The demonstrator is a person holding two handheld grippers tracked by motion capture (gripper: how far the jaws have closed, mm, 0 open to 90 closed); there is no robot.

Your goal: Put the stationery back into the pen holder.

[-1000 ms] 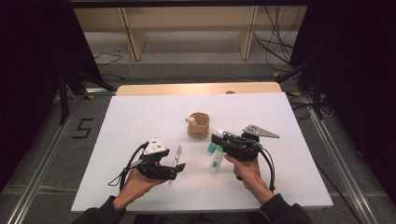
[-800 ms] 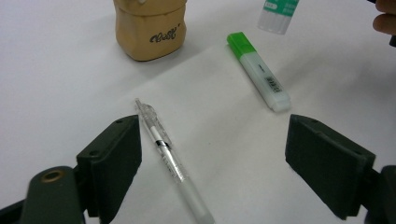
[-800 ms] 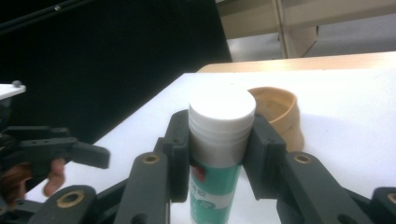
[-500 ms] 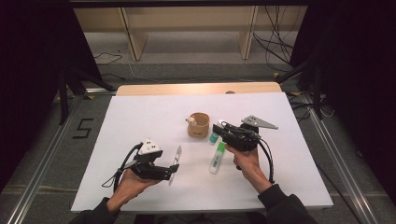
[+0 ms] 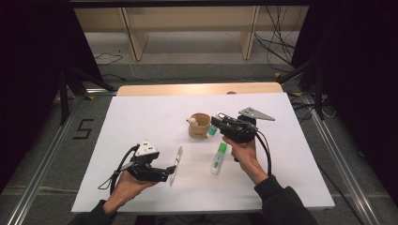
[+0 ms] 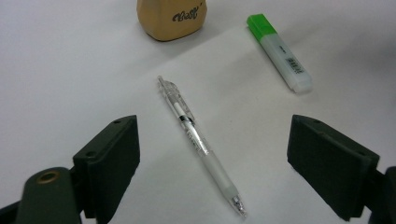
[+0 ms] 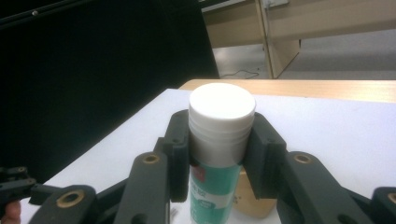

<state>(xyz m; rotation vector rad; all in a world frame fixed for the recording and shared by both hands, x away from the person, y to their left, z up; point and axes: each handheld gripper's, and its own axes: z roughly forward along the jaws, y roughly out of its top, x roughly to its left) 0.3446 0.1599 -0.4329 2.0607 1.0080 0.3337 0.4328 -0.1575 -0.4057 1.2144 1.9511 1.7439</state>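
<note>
1. One white table [image 5: 141, 112], broad and matt, bearing everything else; strip of bare wood along the far edge.
2. Two black two-jaw grippers next in size. Right gripper [image 5: 217, 123] raised near the table's middle, clamped on a glue stick [image 7: 219, 140]; jaws pressed against both sides of it just under the cap. Left gripper [image 5: 170, 172] low over the near left part of the table, jaws spread wide and holding nothing, a pen [image 6: 201, 142] lying between them on the sheet (touched by neither jaw).
3. Tan cup [image 5: 200, 125], short and round, standing upright near the middle of the table, dark script lettering on its side in the left gripper view; just beside the held glue stick in the high view.
4. Glue stick again, for its looks: fat cylinder, white ribbed cap with a flat round top, teal body below with a small red mark and pale print (too blurred to read). Held upright above the table, right next to the cup, cup's rim partly behind it in the right gripper view.
5. Highlighter [image 5: 218, 157], pale translucent barrel with bright green cap, lying flat right of the pen and well apart from it, below the right gripper in the high view.
6. Pen last: slim, clear and white barrel, dark band near the clip, lying flat.
</note>
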